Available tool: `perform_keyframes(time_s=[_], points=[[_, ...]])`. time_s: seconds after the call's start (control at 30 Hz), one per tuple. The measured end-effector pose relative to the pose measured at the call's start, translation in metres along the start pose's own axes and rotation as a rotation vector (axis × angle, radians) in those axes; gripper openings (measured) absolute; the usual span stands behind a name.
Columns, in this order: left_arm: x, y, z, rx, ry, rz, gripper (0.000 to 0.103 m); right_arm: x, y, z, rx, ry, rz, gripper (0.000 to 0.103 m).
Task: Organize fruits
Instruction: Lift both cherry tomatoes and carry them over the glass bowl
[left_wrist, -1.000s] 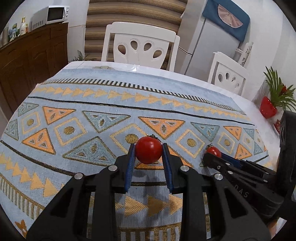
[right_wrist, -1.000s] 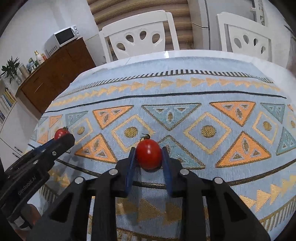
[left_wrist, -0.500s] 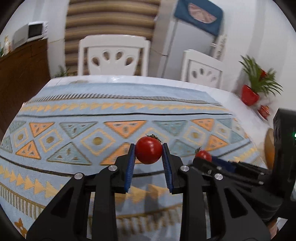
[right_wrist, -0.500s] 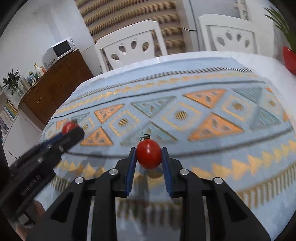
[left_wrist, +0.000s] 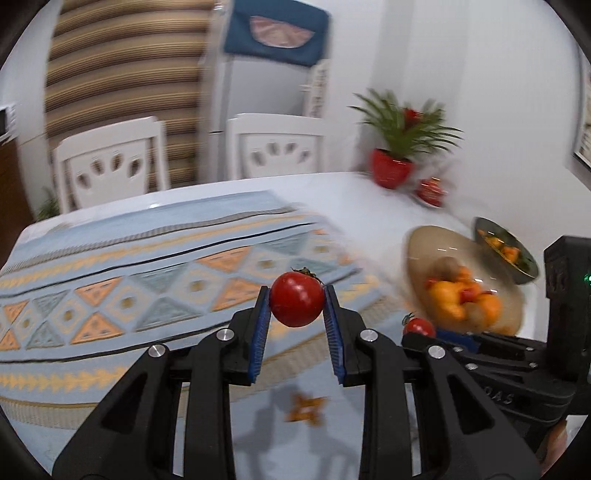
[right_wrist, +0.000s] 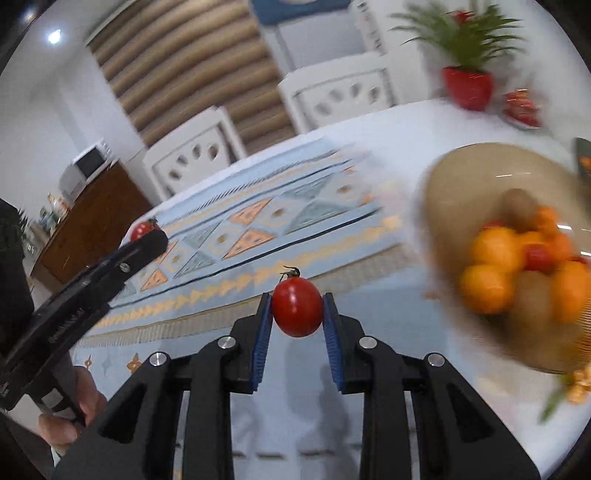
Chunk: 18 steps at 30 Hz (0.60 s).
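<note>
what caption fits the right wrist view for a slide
Right claw carries a cherry tomato toward the fruit bowl.

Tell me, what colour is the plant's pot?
Red; the pot shows best in the right wrist view.

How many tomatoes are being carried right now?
2: one tomato in the left gripper, another tomato in the right gripper. The bowl may hold more; it's too blurred to tell.
</note>
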<state>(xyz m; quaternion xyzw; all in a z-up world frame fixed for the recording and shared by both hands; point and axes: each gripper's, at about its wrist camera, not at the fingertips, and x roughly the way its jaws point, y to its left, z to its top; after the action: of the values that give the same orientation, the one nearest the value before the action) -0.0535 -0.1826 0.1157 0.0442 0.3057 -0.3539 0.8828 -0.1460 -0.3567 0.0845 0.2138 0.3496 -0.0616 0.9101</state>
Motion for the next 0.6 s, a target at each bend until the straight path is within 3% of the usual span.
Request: perform_keyframes(time_s=[0.3, 0.6], points=[[0.015, -0.108, 0.017, 0.14, 0.015, -0.144, 0.028, -0.096, -0.084, 0.01, 0.133, -0.183, -0.141, 0.027], [0.028, -0.173, 0.031, 0.202, 0.01, -0.225, 0.028, -0.134, -0.128, 0.013, 0.19, -0.256, -0.216, 0.027]])
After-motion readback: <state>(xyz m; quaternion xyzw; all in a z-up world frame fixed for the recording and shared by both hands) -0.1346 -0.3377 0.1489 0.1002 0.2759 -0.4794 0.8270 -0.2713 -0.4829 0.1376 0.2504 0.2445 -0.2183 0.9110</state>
